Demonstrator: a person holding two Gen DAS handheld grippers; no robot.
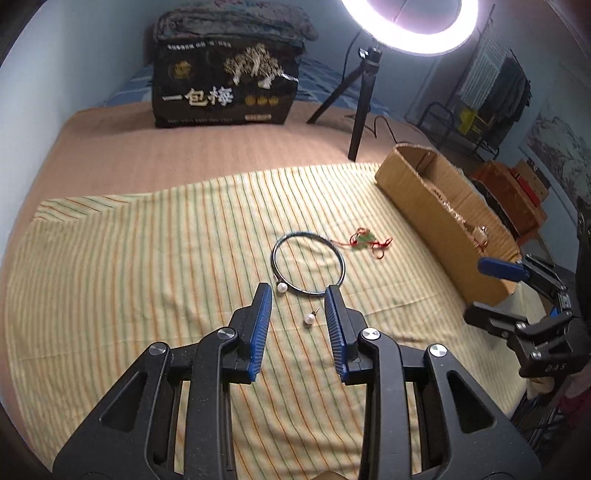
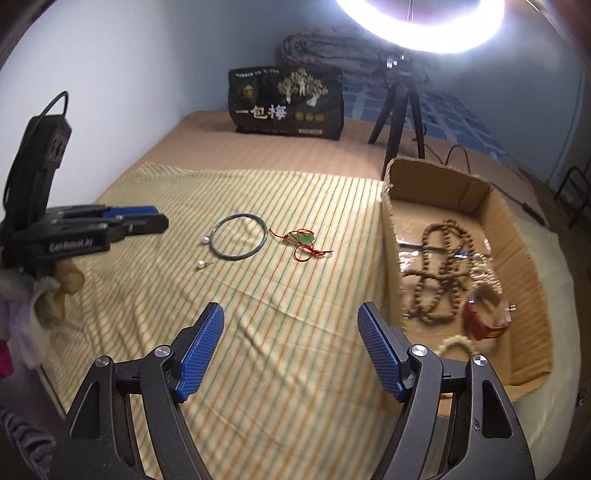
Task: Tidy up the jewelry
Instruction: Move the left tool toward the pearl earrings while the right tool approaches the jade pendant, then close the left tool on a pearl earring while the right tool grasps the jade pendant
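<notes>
The left tongs (image 1: 298, 291) stand apart with nothing between their blue pads, poised above the striped cloth (image 1: 147, 266). A loose pearl stud (image 1: 308, 319) shows in the gap between the fingers, lying on the cloth and not touched by them. Just beyond the fingertips lies the dark bangle (image 1: 308, 263), and a second pearl stud (image 1: 282, 287) sits against its near left rim. On the far right side of the bangle, close by but not touching, lies the green pendant on red cord (image 1: 364, 240).

The right tongs (image 2: 290, 314) are spread wide and empty, well short of the bangle and over bare cloth. To the right of the bangle, past the pendant, stands the cardboard box (image 2: 436, 186) at the cloth's edge; inside it lie a brown bead necklace (image 2: 439, 273), a red bracelet (image 2: 484, 317) and a pale bead bracelet (image 2: 454, 341).

Far behind the bangle, on the bed, stand a black printed bag (image 1: 225, 85) and the tripod (image 1: 364, 107) of a lit ring light (image 1: 410, 26).
</notes>
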